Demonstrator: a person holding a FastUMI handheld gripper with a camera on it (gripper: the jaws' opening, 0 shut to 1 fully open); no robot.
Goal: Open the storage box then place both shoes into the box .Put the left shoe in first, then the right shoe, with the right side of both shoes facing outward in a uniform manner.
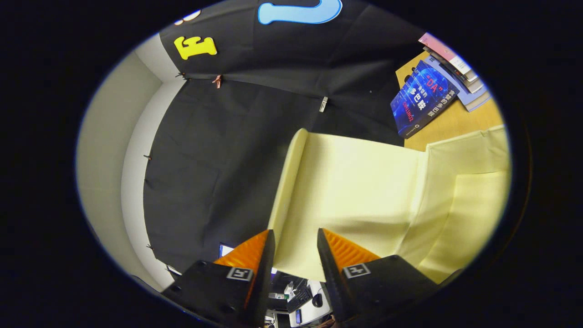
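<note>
- Gripping looks likely: gripper (296, 237) fingers stand a little apart with the pale yellow lid flap (350, 191) of the storage box (473, 205) running down between them; both fingers seem close to the flap edge, but firm pressing on both sides can't be confirmed, so can't tell if clamped.
- Flap is raised, tilted up ahead of fingers; rest of the box body sits beyond and to the right, on a wooden tabletop (460, 123).
- Stack of books (437, 91) lies on the table behind the box, apart from it.
- Shoes not located.
- Judgement: step in hand is opening the box, early in task.
- Handling guess: flap looks like thin fabric or soft board, light, bendy, may fold or sag if pinched at a corner; take hold mid-edge of the free rim, lift slowly.
- Risk: light box may drag or tip along with the flap.
</note>
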